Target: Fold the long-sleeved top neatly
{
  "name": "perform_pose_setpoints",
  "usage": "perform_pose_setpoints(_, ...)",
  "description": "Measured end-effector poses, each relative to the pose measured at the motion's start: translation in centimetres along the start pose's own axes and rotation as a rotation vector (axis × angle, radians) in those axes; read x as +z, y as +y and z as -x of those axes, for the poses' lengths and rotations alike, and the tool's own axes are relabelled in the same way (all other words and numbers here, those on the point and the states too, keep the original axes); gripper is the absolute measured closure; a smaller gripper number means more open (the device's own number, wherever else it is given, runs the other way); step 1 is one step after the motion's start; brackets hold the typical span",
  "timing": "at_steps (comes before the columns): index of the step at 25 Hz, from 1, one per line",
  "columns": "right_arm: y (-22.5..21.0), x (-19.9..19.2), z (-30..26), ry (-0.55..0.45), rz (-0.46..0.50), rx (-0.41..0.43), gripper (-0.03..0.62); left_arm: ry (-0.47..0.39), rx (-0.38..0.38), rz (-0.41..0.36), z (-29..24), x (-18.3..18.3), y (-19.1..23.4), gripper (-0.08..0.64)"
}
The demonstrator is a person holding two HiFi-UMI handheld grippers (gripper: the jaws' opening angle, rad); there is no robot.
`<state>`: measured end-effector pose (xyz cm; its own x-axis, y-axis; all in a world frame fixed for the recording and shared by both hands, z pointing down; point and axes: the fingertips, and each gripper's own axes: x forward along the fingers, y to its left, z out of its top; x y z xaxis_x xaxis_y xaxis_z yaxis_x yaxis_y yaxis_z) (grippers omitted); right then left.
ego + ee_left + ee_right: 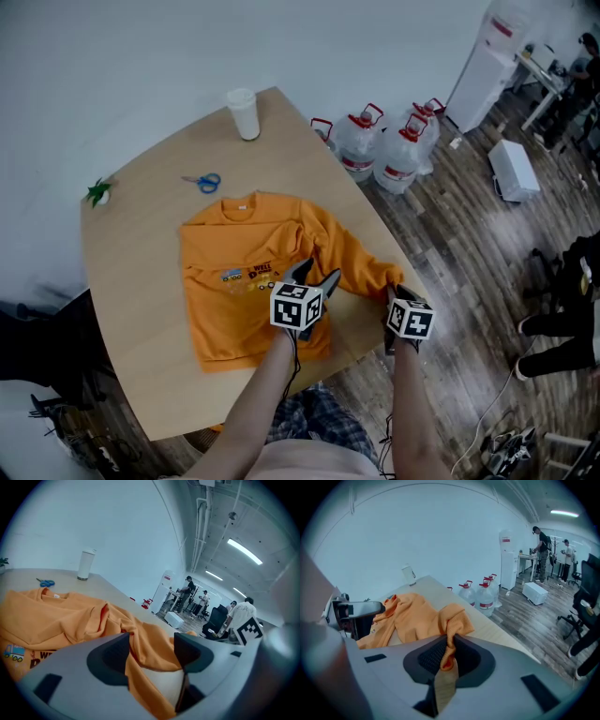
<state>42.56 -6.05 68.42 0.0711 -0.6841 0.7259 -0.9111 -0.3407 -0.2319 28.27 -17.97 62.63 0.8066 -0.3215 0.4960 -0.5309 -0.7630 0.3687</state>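
Orange long-sleeved top [246, 281] lies chest-up on the table [131, 281]. Right gripper [392, 298] clamps the sleeve cuff [457, 620] (near right table edge). Left gripper [314, 275] jaws stand wide, loose sleeve fabric between them.

We count one orange long-sleeved top [234, 300] on one wooden worktop [141, 244]. That worktop also carries one white cup [244, 113], one pair of blue-handled scissors [203, 182] and one small green leafy thing [98, 192]. We hold two grippers, the left gripper [152, 639] and the right gripper [449, 644], with two jaws each and one marker cube apiece. On the floor we count three water jugs [359, 142] in full view, one white water dispenser [487, 56] and one white box [513, 169].
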Motion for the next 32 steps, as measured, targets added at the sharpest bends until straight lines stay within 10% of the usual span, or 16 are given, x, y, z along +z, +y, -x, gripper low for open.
perform_pose_setpoints(14, 4.4, 9.6, 2.0, -0.188, 0.049, 0.068, 0.543, -0.077, 0.17, 0.063, 5.3, 2.1, 7.2, 0.258)
perform_pose_setpoints(32, 22.8, 18.0, -1.4, -0.272, 0.232, 0.348, 0.543, -0.2, 0.374, 0.117, 15.0, 5.7, 18.0, 0.252)
